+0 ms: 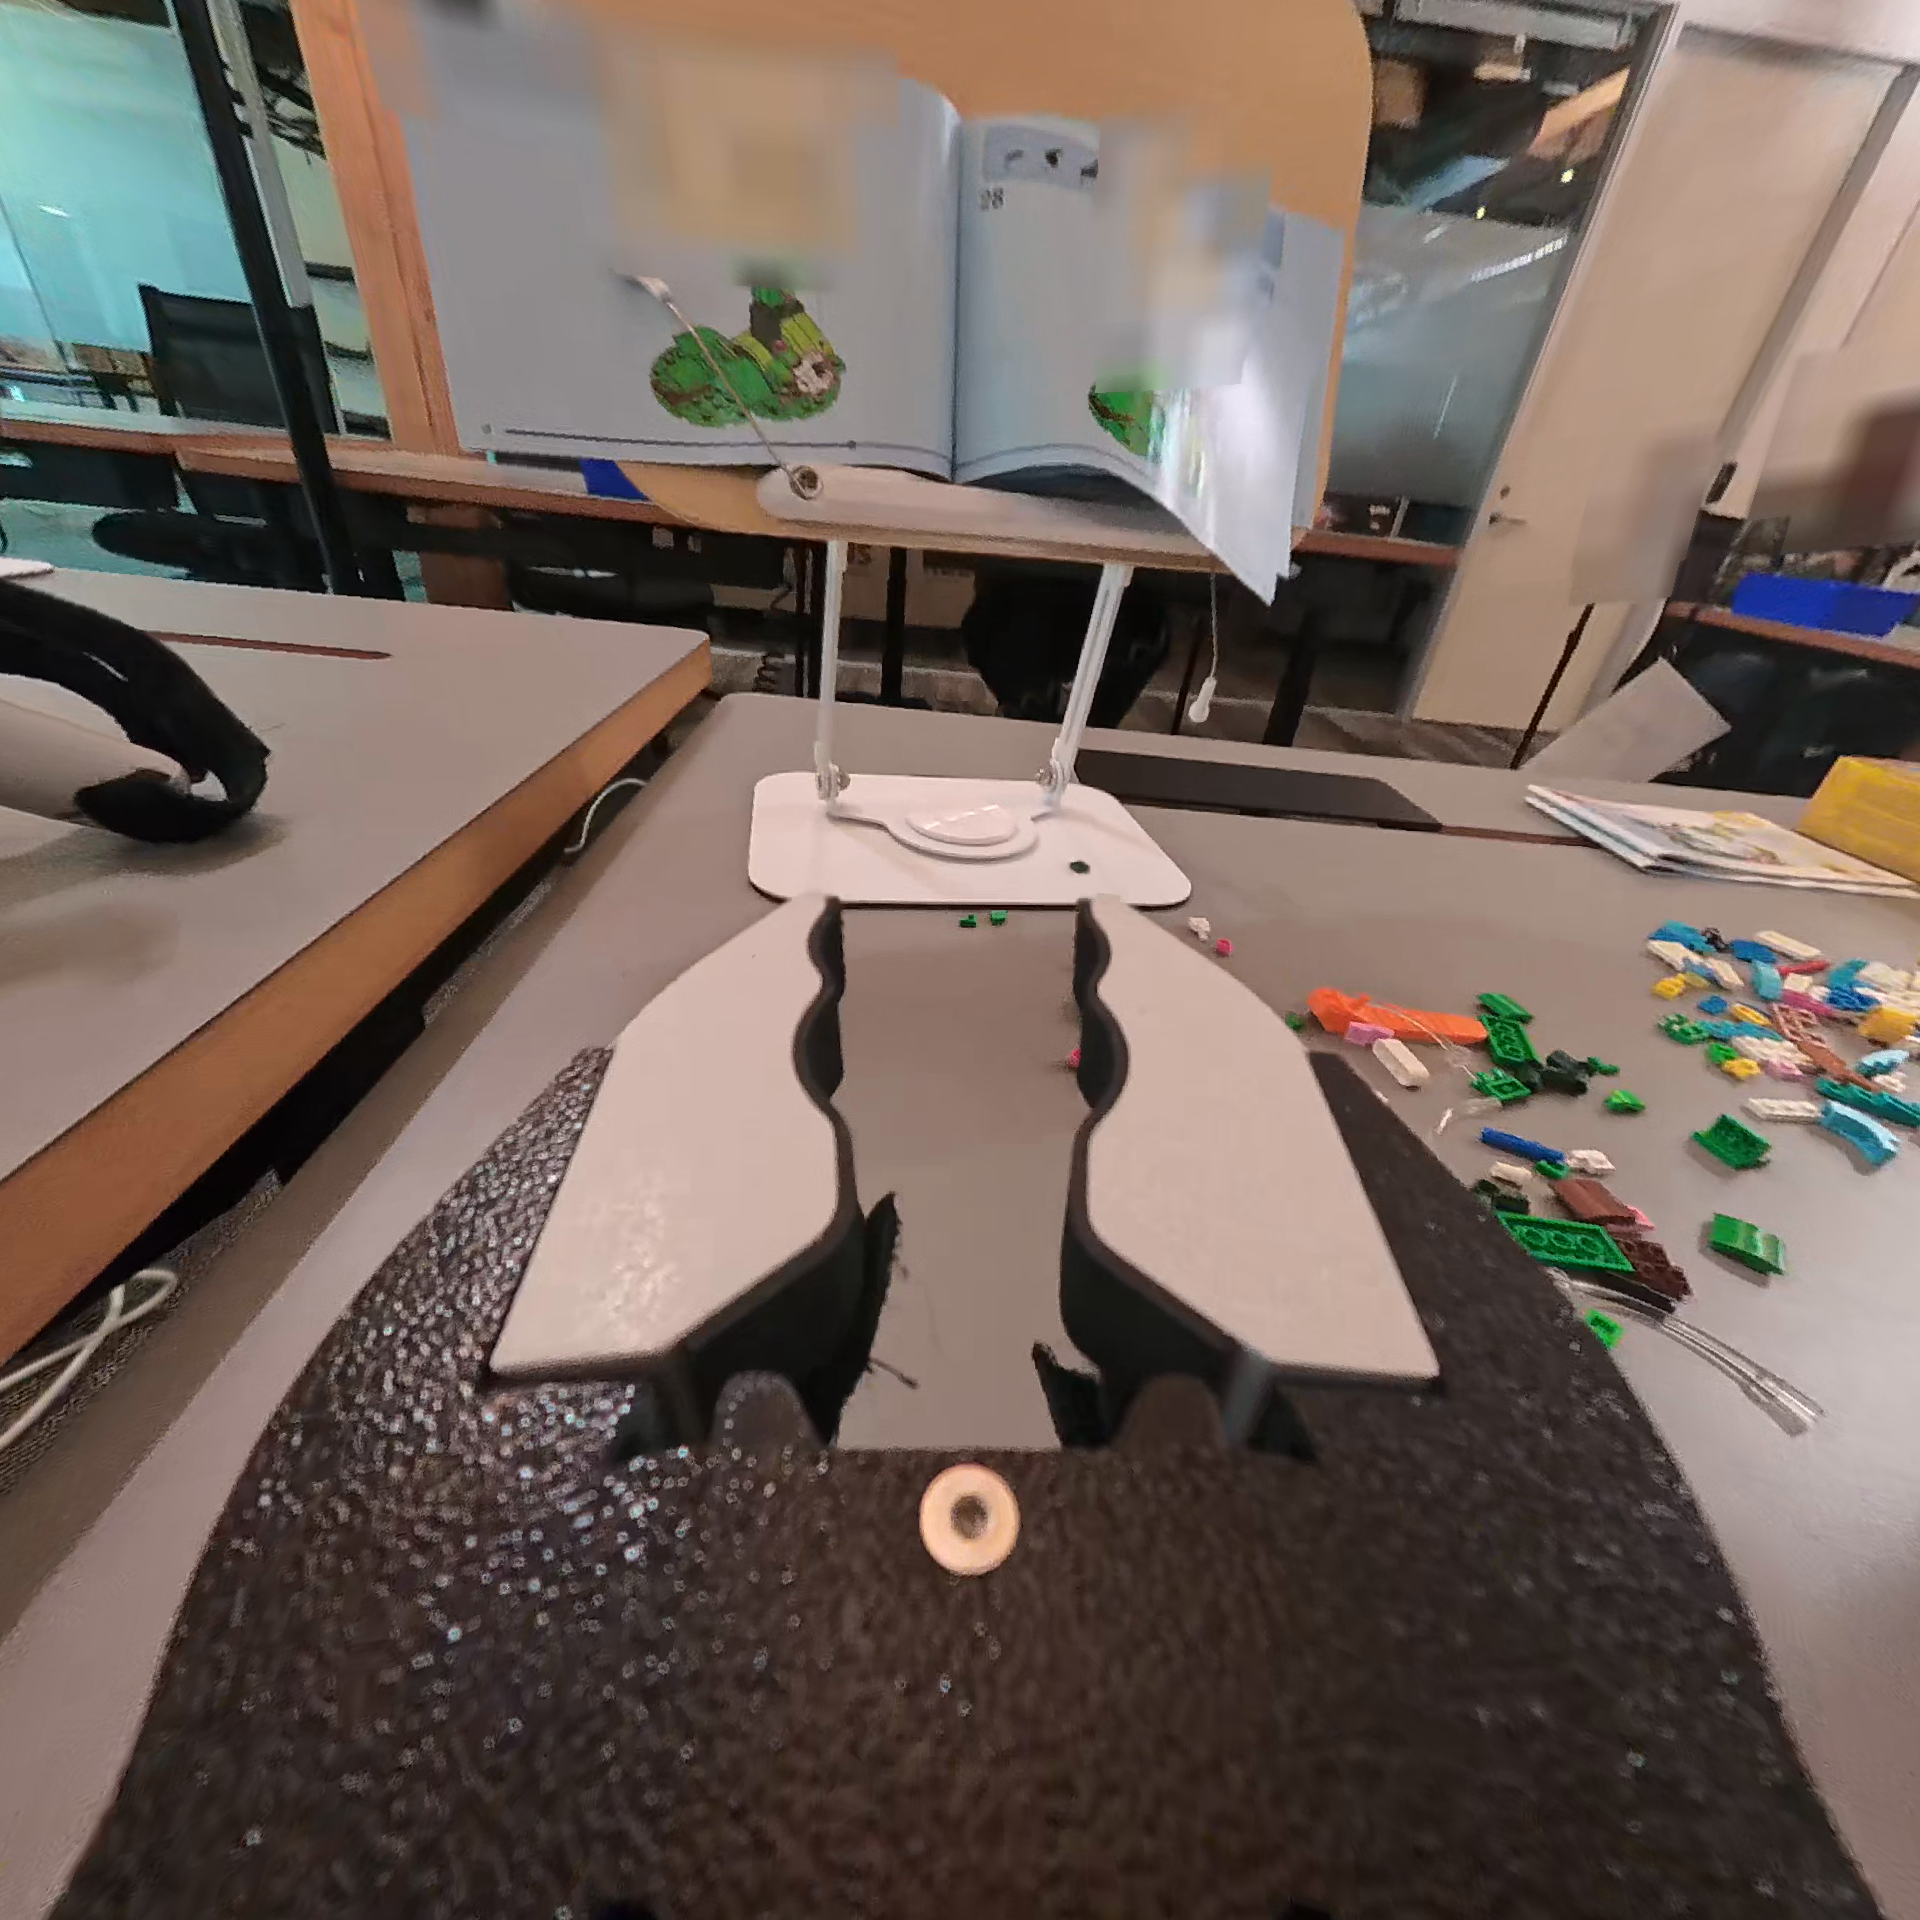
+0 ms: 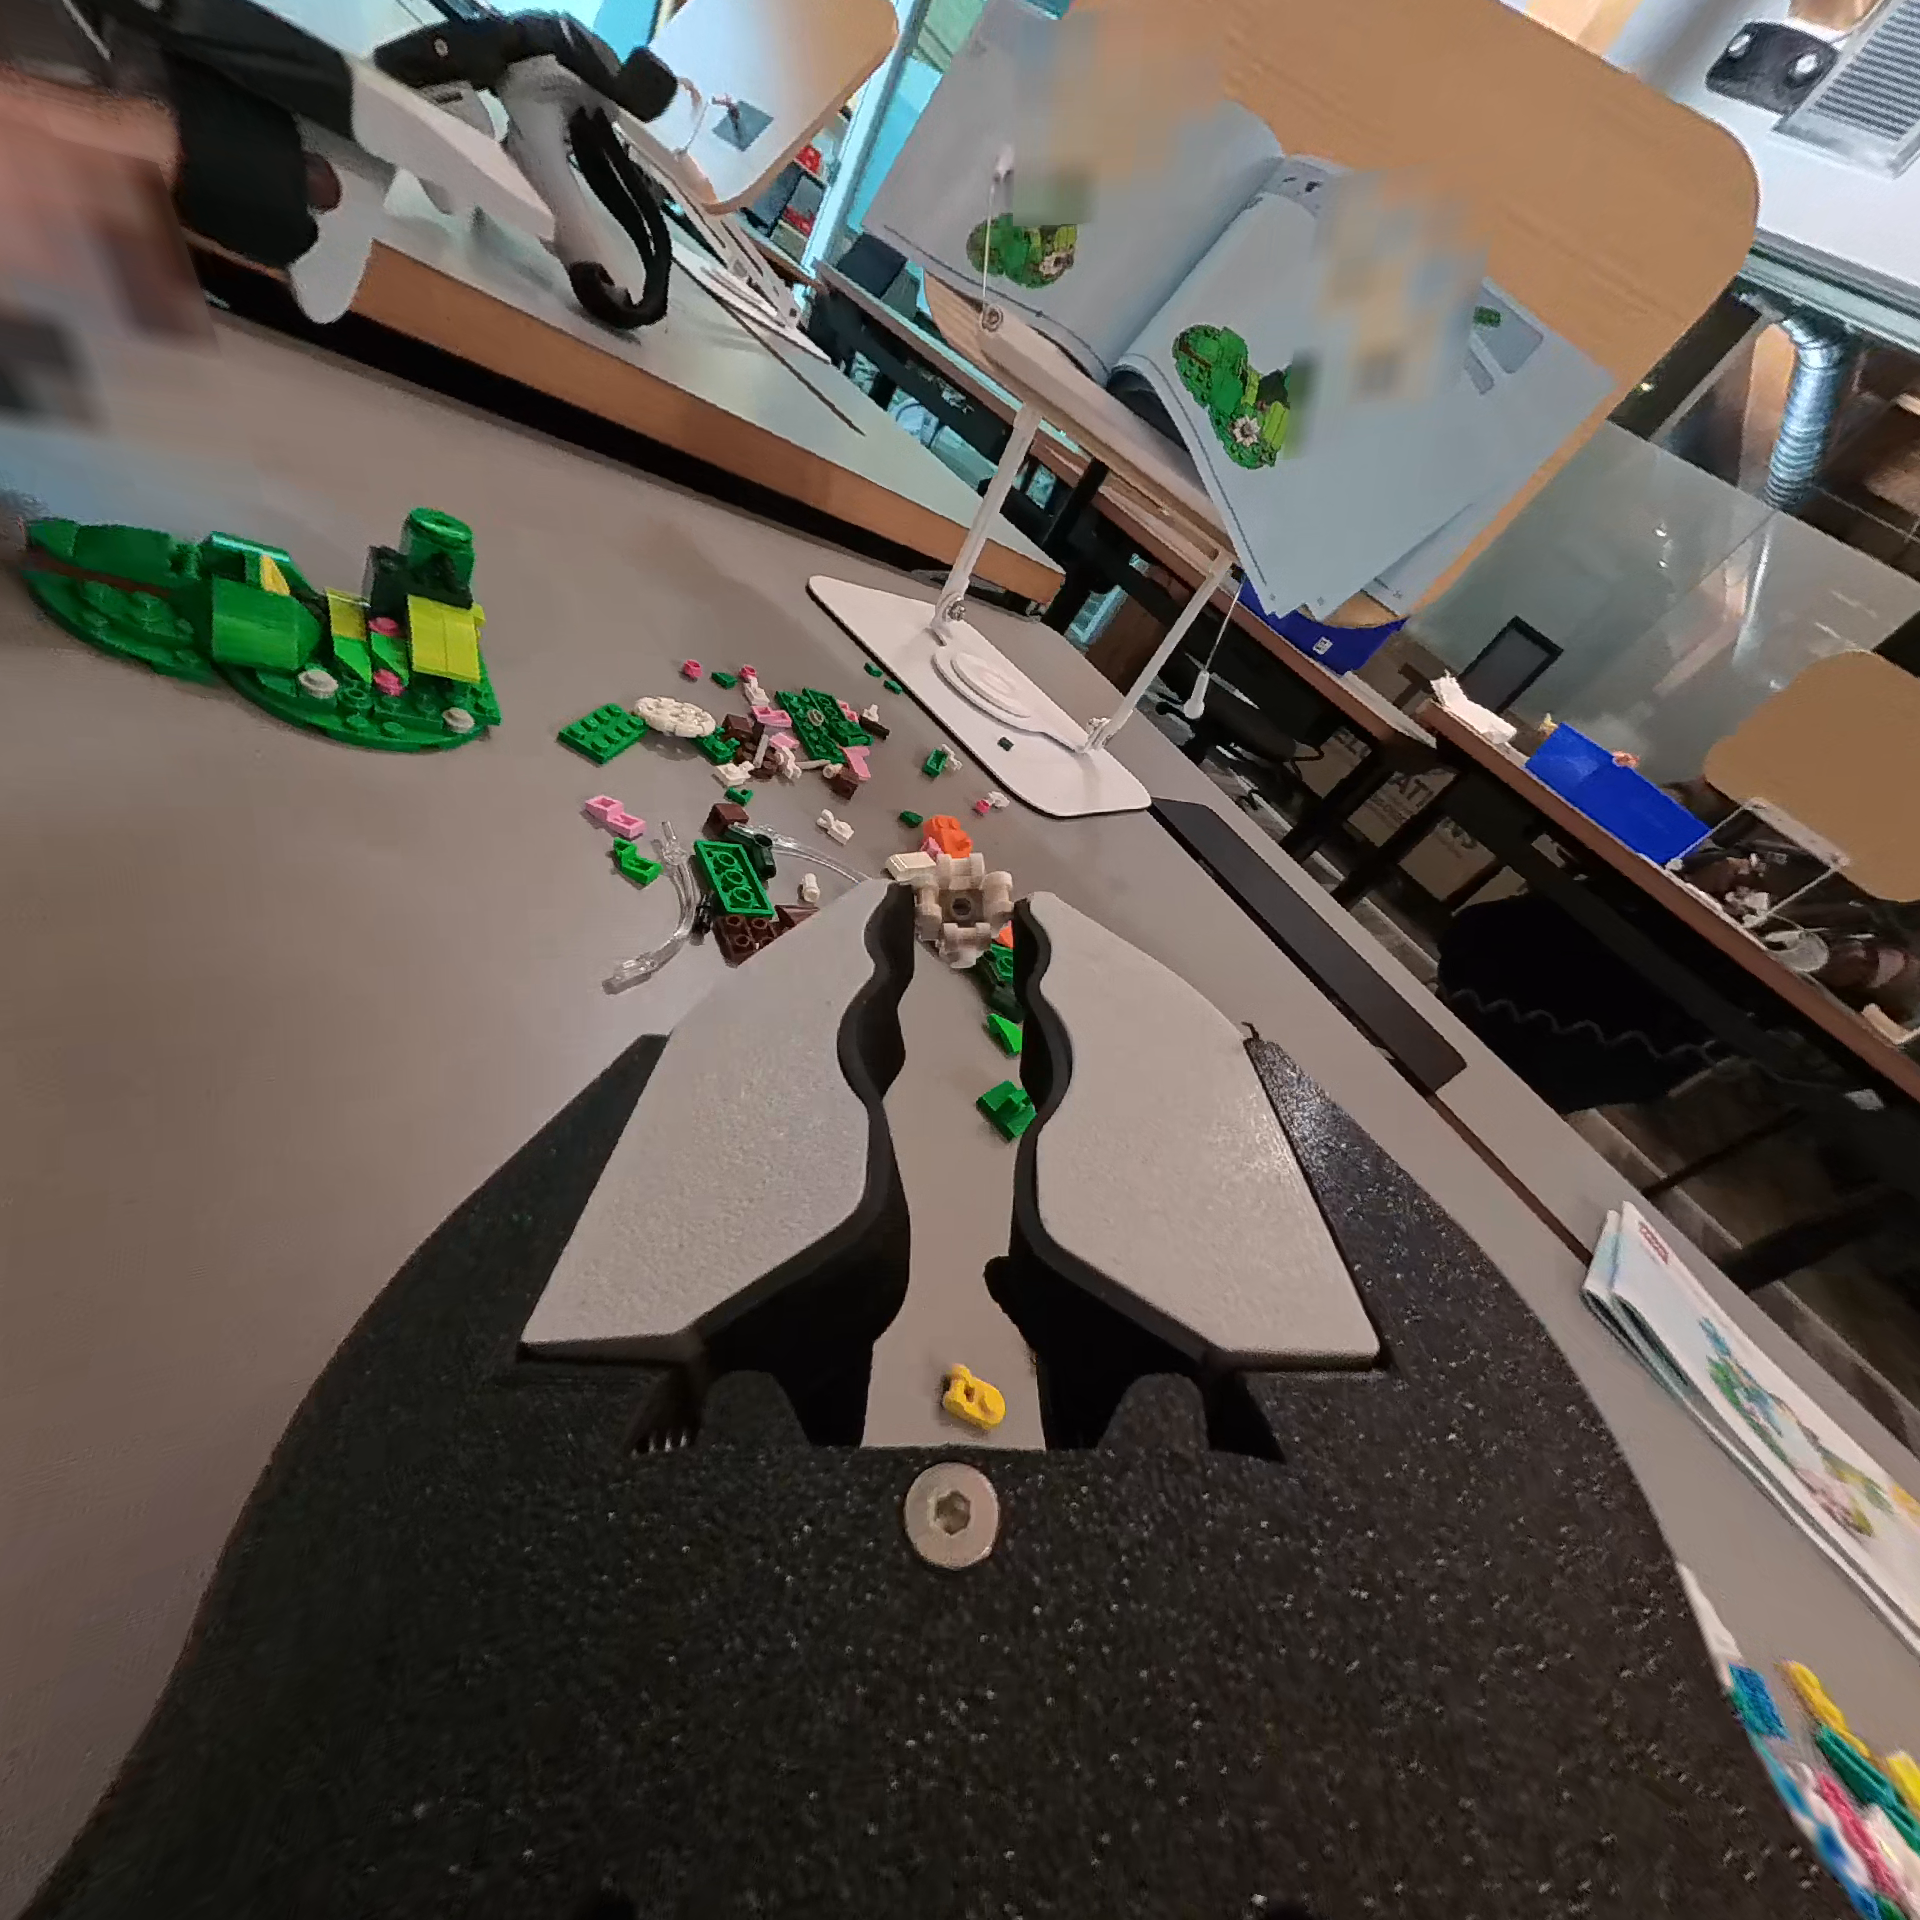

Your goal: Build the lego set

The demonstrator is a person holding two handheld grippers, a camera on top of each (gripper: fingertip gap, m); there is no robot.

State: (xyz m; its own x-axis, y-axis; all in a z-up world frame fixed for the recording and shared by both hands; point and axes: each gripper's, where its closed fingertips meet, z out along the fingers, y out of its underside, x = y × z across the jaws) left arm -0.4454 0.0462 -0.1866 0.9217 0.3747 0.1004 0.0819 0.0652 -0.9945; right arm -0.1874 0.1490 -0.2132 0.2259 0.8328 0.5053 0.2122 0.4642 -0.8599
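Note:
My right gripper [image 2: 958, 900] is shut on a small cream-white flower-shaped Lego piece [image 2: 964, 920], held at the fingertips just above the grey table [image 2: 312, 1039]. A partly built green Lego model [image 2: 312, 644] on round green plates stands at the far left of the right wrist view. A scatter of green, brown, pink and white bricks [image 2: 769, 748] lies between the model and my right gripper. My left gripper [image 1: 956, 925] is open and empty over bare table, facing the white stand base [image 1: 966, 842]. Loose bricks [image 1: 1558, 1101] lie to its right.
An open instruction booklet [image 1: 727, 312] sits on the raised stand, also in the right wrist view [image 2: 1247, 343]. More booklets [image 1: 1704, 842] and a yellow box [image 1: 1870, 821] lie at the right. A yellow piece [image 2: 974, 1395] and a green piece [image 2: 1006, 1107] lie under my right gripper. A neighbouring table [image 1: 312, 831] stands at the left. One gripper's finger ends stand about 30 cm off the other's.

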